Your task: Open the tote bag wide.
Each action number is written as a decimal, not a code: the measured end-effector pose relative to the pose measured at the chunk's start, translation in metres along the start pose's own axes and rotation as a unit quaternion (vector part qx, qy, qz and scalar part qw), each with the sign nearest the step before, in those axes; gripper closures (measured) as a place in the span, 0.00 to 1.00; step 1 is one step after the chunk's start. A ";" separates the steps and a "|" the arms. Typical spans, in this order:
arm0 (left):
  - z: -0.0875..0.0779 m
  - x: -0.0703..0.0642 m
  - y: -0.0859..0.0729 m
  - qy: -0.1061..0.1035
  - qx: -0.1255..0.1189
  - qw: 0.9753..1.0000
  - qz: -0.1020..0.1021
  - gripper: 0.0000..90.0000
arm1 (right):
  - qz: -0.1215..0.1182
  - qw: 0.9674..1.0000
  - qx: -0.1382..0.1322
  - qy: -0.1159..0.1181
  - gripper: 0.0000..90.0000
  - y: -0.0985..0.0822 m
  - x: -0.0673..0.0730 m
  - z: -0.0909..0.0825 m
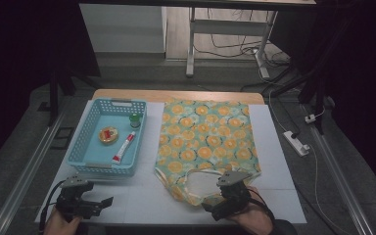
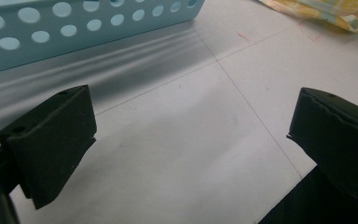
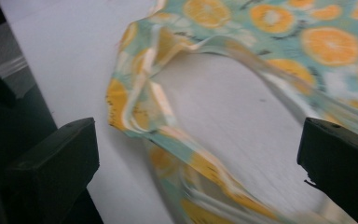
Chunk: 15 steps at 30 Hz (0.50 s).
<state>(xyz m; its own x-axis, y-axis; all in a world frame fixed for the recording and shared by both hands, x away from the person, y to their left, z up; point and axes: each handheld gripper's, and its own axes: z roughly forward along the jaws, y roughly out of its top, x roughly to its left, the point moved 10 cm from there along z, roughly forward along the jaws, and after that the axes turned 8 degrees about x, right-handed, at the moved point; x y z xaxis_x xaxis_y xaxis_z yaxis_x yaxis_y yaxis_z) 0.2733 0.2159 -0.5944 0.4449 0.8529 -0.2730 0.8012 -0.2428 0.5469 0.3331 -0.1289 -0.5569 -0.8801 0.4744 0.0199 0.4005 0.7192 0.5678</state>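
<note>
Reaching for the near edge of the orange-print garment (image 1: 205, 142) is the step in hand, judging by the right hand-held gripper (image 1: 214, 210), which hovers at the near right of the white surface (image 1: 142, 196) with its jaws spread wide and nothing between them. In the right gripper view the cloth's looped neckline strap (image 3: 140, 112) lies just ahead of the jaws, rumpled and slightly blurred, so I would lower one jaw flat against the surface beside the strap and slide it under before closing, taking both layers of the hem rather than a single thin fold that could slip out. The left hand-held gripper (image 1: 106, 201) rests at the near left, also open and empty, over bare surface just short of the blue perforated basket (image 1: 85, 142); it seems free to pin or lift the opposite shoulder so the garment stays square. Farther off the cloth lies spread flat toward the far edge, beside the basket, which holds a red-and-white tube (image 1: 123, 147), a small round tin (image 1: 108, 135) and a green-capped bottle (image 1: 135, 120).
</note>
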 end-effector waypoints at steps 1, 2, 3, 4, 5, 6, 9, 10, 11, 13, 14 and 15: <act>0.000 0.000 0.000 0.000 -0.001 1.000 -0.001 0.01 | 0.000 1.000 0.000 0.000 0.00 0.000 0.000 0.000; 0.000 0.000 0.000 -0.001 -0.001 1.000 -0.001 0.01 | -0.004 1.000 0.003 0.003 0.00 0.001 0.003 0.003; 0.000 0.000 0.000 -0.001 -0.001 1.000 -0.001 0.01 | -0.014 1.000 0.011 0.009 0.00 0.001 0.008 0.009; 0.000 0.000 0.000 -0.001 -0.001 1.000 -0.001 0.01 | -0.019 1.000 0.016 0.010 0.00 0.000 0.010 0.012; 0.000 0.000 0.000 -0.001 -0.001 1.000 -0.001 0.01 | -0.021 0.999 0.021 0.012 0.00 -0.001 0.012 0.015; 0.000 0.000 0.000 -0.001 -0.001 1.000 -0.001 0.01 | -0.021 0.999 0.021 0.012 0.00 -0.001 0.012 0.015; 0.000 0.000 0.000 -0.001 0.000 1.000 -0.002 0.01 | -0.034 0.999 0.037 0.017 0.06 -0.005 0.017 0.024; 0.000 0.000 0.000 -0.001 0.000 1.000 -0.003 0.01 | -0.036 0.998 0.039 0.019 0.08 -0.006 0.018 0.025; 0.000 0.000 0.000 -0.001 0.000 1.000 -0.003 0.01 | -0.037 0.998 0.040 0.022 0.12 -0.006 0.019 0.026; 0.000 0.000 0.000 -0.002 0.000 1.000 -0.003 0.01 | -0.041 0.998 0.042 0.023 0.16 -0.006 0.020 0.027; 0.000 0.001 0.000 -0.002 0.000 1.000 -0.003 0.01 | -0.044 0.998 0.043 0.025 0.21 -0.006 0.020 0.027; 0.000 0.001 0.000 -0.002 0.000 1.000 -0.003 0.01 | -0.050 0.997 0.047 0.032 0.34 -0.006 0.023 0.026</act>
<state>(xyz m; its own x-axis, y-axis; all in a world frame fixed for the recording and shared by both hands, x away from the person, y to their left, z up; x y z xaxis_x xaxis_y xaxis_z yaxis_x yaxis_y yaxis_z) 0.2736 0.2163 -0.5947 0.4413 0.8529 -0.2790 0.8042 -0.2380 0.5446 0.3174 -0.1095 -0.5817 -0.9300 0.3670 0.0214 0.3297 0.8070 0.4900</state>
